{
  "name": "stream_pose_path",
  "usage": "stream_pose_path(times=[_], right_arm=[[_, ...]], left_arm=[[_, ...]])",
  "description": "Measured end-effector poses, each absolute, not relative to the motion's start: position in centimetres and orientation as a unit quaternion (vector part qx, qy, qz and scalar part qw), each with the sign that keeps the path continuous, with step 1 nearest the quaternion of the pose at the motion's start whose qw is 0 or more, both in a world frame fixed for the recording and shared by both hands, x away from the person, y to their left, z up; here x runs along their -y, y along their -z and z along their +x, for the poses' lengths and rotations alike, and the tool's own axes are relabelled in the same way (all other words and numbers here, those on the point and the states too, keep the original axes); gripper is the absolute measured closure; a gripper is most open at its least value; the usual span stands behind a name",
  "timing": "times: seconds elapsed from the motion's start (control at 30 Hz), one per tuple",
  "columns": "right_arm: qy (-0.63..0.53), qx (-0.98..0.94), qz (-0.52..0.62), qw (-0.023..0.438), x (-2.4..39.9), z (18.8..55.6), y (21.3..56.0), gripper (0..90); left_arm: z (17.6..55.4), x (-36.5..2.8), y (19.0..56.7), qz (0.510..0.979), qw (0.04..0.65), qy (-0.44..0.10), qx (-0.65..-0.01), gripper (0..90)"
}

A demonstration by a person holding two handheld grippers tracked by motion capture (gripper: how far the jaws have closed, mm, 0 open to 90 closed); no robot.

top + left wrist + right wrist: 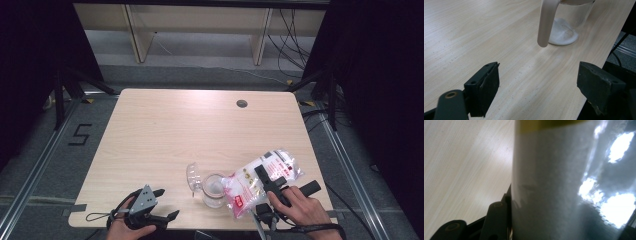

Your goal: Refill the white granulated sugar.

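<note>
A clear plastic bag of white granules (260, 172) with red print lies tilted, its lower end at the mouth of a small glass jar (214, 192) near the table's front edge. My right gripper (286, 182) is shut on the bag; in the right gripper view the bag (564, 182) presses against the left finger (497, 218). The jar's clear lid (192, 175) hangs open to its left. White granules (562, 33) cover the jar's bottom, beside a beige handle (546, 22). My left gripper (167, 202) rests left of the jar, open with nothing between its fingers (484, 92).
The light wooden table (175, 130) has a round cable hole (242, 103) at the back right. Its front edge runs just under both hands. On the floor at the left is a "5" mark (80, 134); wooden furniture legs (137, 35) stand behind the table.
</note>
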State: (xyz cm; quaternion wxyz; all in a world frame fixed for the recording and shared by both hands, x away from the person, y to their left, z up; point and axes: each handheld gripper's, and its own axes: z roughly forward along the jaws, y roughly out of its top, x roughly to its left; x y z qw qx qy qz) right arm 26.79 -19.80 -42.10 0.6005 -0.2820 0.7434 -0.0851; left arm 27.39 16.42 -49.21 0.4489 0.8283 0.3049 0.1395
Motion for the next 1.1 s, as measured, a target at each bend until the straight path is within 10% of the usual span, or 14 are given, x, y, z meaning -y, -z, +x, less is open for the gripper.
stream_pose_path(times=[0.53, 0.57, 0.8, 1.03, 1.07, 1.1], right_arm=[[0.087, -0.746, -0.28, 0.598, 19.7, 26.7, 42.1, 57.8], [0.106, -0.708, -0.408, 0.566, 18.4, 27.6, 41.1, 57.8], [0.075, -0.757, -0.233, 0.606, 20.0, 26.3, 42.6, 57.9], [0.076, -0.757, -0.233, 0.606, 20.0, 26.3, 42.6, 58.0], [0.109, -0.709, -0.408, 0.564, 18.3, 27.6, 41.1, 58.0], [0.096, -0.742, -0.294, 0.595, 19.5, 26.7, 41.9, 58.1]], left_arm=[[27.4, -16.4, 49.2, 0.827, 0.45, -0.143, -0.305, 17.9], [27.4, -16.4, 49.2, 0.827, 0.45, -0.142, -0.305, 17.9], [27.4, -16.4, 49.2, 0.827, 0.45, -0.141, -0.305, 18.0], [27.4, -16.4, 49.2, 0.827, 0.45, -0.143, -0.306, 17.9], [27.4, -16.4, 49.2, 0.827, 0.45, -0.142, -0.306, 17.9], [27.4, -16.4, 49.2, 0.827, 0.45, -0.143, -0.305, 17.9]])
